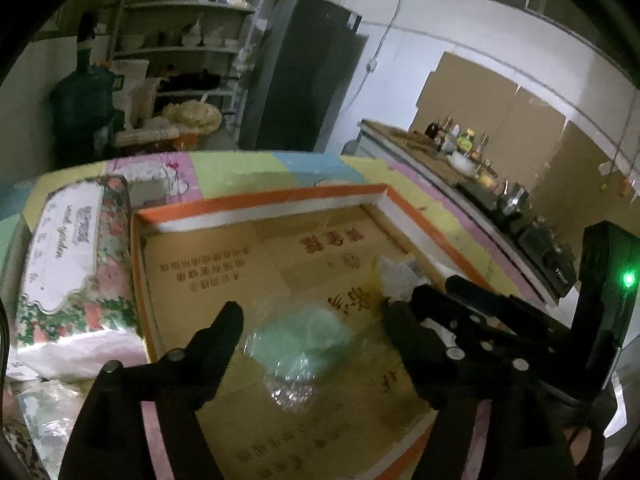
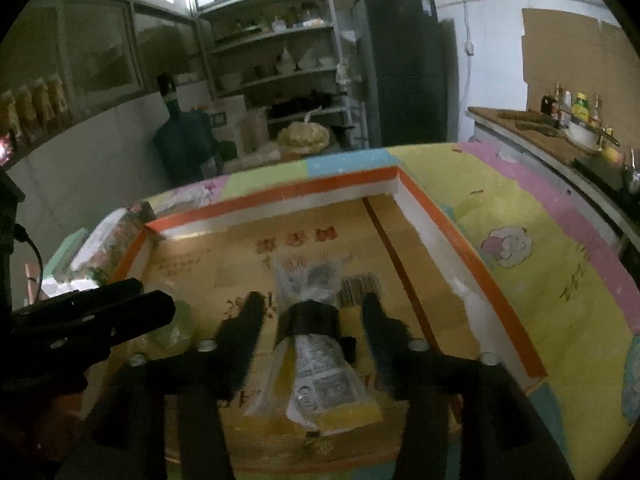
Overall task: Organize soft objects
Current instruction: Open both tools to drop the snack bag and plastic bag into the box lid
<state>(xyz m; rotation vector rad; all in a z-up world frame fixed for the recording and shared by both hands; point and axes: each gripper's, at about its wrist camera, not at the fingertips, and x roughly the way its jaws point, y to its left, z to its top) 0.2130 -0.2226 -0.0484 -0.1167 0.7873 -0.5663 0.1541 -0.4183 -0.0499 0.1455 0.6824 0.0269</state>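
Note:
A shallow cardboard box (image 1: pixel 256 204) with an orange rim lies on the table. On its floor, a clear bag holding something soft and pale green (image 1: pixel 304 332) rests between the fingers of my left gripper (image 1: pixel 312 314), which is open and clear of the bag on both sides. In the right wrist view, a white printed packet with a black band (image 2: pixel 310 320) lies lengthwise on the box floor (image 2: pixel 420 280). My right gripper (image 2: pixel 312 300) straddles it, open, with a gap at each finger. The left gripper (image 2: pixel 156 294) shows at that view's left, over the green bag (image 2: pixel 176 328).
A floral tissue pack (image 1: pixel 72 264) lies just left of the box. Crumpled clear plastic (image 1: pixel 44 412) sits at the near left. The table wears a pastel patchwork cover (image 2: pixel 540 240). Behind are a dark fridge (image 1: pixel 300 72), shelves (image 1: pixel 184 48), a water jug (image 1: pixel 84 96) and a counter with bottles (image 1: pixel 460 144).

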